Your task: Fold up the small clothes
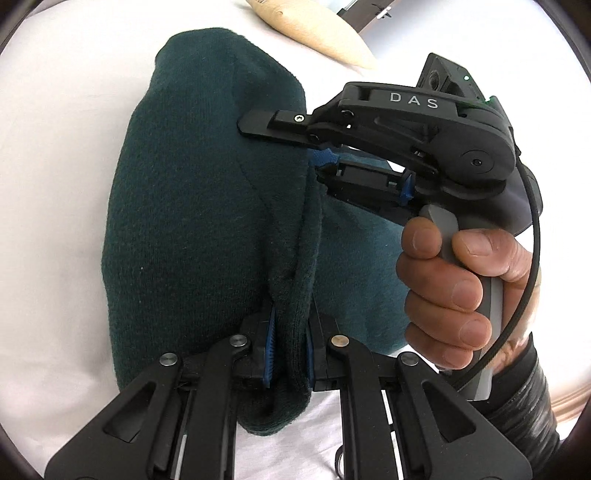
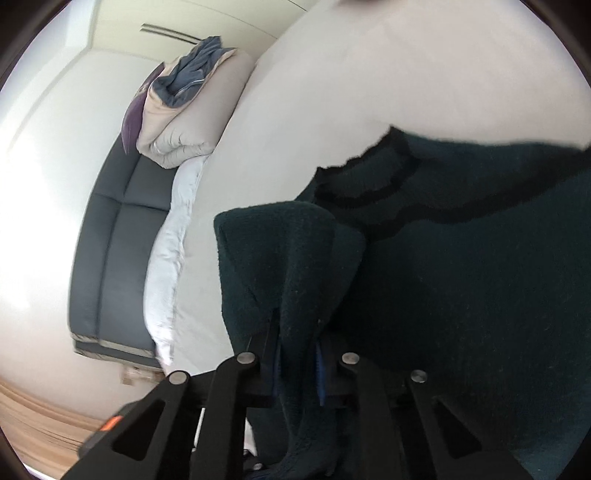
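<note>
A dark green knit garment [image 1: 199,206] lies partly folded on a white bed [image 1: 55,184]. My left gripper [image 1: 290,347] is shut on a bunched edge of the garment near the camera. My right gripper [image 1: 314,142] shows in the left wrist view, held by a hand, its jaws closed on the garment's right edge higher up. In the right wrist view the right gripper [image 2: 299,365] pinches a fold of the same green garment [image 2: 461,277], which spreads to the right over the white bed [image 2: 406,74].
A beige pillow [image 1: 314,33] lies at the top of the bed. In the right wrist view a folded beige duvet [image 2: 188,122] with a blue-grey cloth [image 2: 192,77] sits on a dark grey sofa [image 2: 114,240]. Wooden floor [image 2: 44,417] lies below it.
</note>
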`<state>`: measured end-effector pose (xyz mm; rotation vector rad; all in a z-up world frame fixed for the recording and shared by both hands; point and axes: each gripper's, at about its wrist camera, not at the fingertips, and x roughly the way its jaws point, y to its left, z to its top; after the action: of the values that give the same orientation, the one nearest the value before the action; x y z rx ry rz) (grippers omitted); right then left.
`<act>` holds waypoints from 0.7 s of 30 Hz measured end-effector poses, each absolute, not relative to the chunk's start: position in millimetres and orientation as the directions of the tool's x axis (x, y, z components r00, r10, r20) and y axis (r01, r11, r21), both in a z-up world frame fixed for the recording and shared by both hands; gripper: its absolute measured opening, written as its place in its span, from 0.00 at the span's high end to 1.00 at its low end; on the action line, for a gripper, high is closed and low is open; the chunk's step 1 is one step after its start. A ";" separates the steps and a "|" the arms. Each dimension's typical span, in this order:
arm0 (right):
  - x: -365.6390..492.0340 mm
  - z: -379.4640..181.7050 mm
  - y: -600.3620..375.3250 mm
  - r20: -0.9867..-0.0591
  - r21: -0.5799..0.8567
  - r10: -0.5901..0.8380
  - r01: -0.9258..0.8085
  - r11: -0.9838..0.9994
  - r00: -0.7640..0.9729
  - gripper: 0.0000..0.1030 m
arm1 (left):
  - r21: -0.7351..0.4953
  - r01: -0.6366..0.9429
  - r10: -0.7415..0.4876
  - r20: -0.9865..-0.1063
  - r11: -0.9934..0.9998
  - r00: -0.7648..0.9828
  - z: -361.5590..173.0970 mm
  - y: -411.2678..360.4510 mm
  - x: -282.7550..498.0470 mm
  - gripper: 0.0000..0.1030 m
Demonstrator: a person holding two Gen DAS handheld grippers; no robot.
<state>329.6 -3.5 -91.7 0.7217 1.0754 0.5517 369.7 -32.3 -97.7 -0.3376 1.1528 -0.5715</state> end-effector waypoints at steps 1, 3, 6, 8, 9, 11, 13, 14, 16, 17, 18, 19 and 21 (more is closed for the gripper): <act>329.3 -88.8 -5.2 -0.587 0.752 0.712 -0.065 0.656 0.384 0.86 | -0.533 0.253 -0.589 -0.756 0.807 0.287 -99.7 -26.2 372.0 0.89; 327.5 -80.9 -13.4 -0.594 0.738 0.702 -0.081 0.670 0.392 0.86 | -0.535 0.268 -0.597 -0.749 0.801 0.288 -96.0 -32.8 370.9 0.89; 324.9 -70.2 -32.7 -0.599 0.724 0.690 -0.094 0.683 0.406 0.86 | -0.536 0.302 -0.611 -0.741 0.788 0.280 -83.8 -49.7 370.2 0.89; 323.2 -65.2 -49.9 -0.603 0.716 0.680 -0.093 0.692 0.418 0.86 | -0.535 0.325 -0.618 -0.738 0.780 0.270 -78.7 -66.8 369.8 0.89; 321.9 -63.1 -60.8 -0.605 0.712 0.674 -0.090 0.696 0.424 0.86 | -0.537 0.335 -0.624 -0.737 0.774 0.261 -77.0 -76.9 369.8 0.89; 319.2 -60.2 -80.8 -0.613 0.702 0.659 -0.083 0.708 0.435 0.86 | -0.544 0.350 -0.634 -0.734 0.763 0.243 -76.6 -93.2 370.7 0.89; 317.2 -59.2 -98.4 -0.621 0.692 0.646 -0.076 0.717 0.443 0.86 | -0.545 0.368 -0.641 -0.734 0.753 0.224 -71.6 -112.7 370.6 0.89; 315.4 -59.3 -110.2 -0.625 0.688 0.640 -0.071 0.722 0.447 0.86 | -0.544 0.376 -0.642 -0.735 0.750 0.217 -70.9 -120.3 371.3 0.89; 312.6 -61.4 -130.1 -0.633 0.683 0.629 -0.058 0.728 0.450 0.86 | -0.539 0.392 -0.641 -0.741 0.746 0.202 -70.1 -138.3 372.2 0.89; 311.4 -63.1 -138.6 -0.636 0.682 0.626 -0.051 0.730 0.451 0.86 | -0.535 0.399 -0.638 -0.745 0.745 0.194 -71.3 -147.4 371.4 0.89; 310.1 -65.1 -145.5 -0.637 0.682 0.624 -0.046 0.730 0.452 0.86 | -0.531 0.404 -0.635 -0.749 0.745 0.187 -73.1 -155.8 370.7 0.89; 308.9 -67.4 -153.0 -0.639 0.681 0.622 -0.041 0.731 0.453 0.86 | -0.529 0.406 -0.633 -0.752 0.746 0.183 -73.9 -160.1 369.3 0.89; 306.9 -71.8 -164.2 -0.642 0.681 0.618 -0.033 0.732 0.454 0.86 | -0.527 0.407 -0.629 -0.758 0.746 0.173 -76.2 -169.6 368.9 0.89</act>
<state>306.9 -164.2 -71.8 0.6527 1.0328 0.4385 368.9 -169.6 -76.2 -0.2223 1.1868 -0.7433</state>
